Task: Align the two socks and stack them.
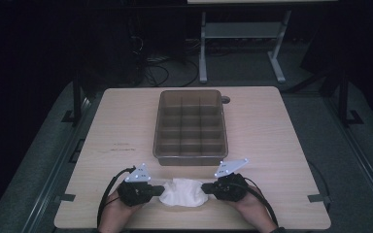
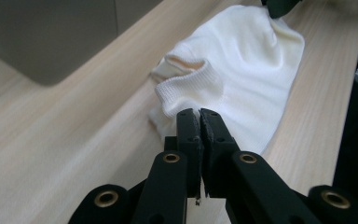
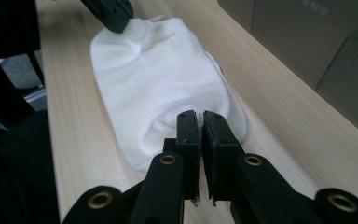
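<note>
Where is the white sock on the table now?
In the high view the white sock lies near the table's front edge, between the left gripper and right gripper, before the divided tray.

It looks like a lab or test room: dark walls, loose cables (image 1: 158, 73) on grey carpet at the upper centre, a metal-legged bench (image 1: 243, 34) behind the wooden table (image 1: 272, 126).

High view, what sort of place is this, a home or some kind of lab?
Probably a lab or test workspace, not a home: a bare light wooden table on a dim grey floor, loose black cables behind it, and a white metal desk frame farther back.
</note>
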A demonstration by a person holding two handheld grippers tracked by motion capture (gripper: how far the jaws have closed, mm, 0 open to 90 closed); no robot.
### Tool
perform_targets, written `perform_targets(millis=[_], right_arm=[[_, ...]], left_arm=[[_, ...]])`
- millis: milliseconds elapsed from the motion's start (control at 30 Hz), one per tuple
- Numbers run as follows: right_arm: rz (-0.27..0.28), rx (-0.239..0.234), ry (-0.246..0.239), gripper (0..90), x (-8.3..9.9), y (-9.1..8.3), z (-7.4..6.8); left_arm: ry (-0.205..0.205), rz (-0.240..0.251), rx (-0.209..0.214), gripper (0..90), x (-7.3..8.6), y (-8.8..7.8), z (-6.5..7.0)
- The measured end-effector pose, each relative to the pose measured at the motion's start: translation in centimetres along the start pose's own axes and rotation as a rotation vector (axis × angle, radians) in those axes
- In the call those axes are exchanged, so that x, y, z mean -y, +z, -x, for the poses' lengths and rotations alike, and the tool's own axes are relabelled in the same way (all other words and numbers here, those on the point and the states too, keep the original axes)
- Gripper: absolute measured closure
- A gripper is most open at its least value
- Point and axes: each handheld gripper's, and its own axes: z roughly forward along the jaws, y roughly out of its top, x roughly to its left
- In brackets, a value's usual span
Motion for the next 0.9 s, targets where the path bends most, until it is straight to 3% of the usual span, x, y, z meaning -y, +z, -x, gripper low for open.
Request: perform_targets(millis=[167,267,333,433,600,900], right_arm=[[-0.023,0.005,-0.004,82.6,0.0,0.9,0.4],[-0.003,0.006,-0.011,75.1,-0.1,0.4,0.3],[0.024,0.011,-0.022,74.3,-0.4,-0.2,0.0],[0.051,0.005,-0.036,77.3,-0.8,-0.6,-0.3],[0.027,-0.024,-0.049,86.3,-1.3,0.5,-0.1],[-0.046,-0.023,-0.090,89.5,-1.4,3.0,0.3]], left_arm=[[-0.003,0.001,-0.023,75.7,0.2,0.2,-0.2],[0.011,0.015,-0.051,65.6,0.0,-0.4,0.2],[0.018,0.038,-0.056,64.3,-0.2,-0.8,0.5],[0.025,0.049,-0.052,68.0,-0.4,-1.1,1.2],[0.042,0.043,-0.024,79.5,-0.7,-0.4,2.3],[0.062,-0.037,-0.039,82.7,-0.7,1.8,1.9]])
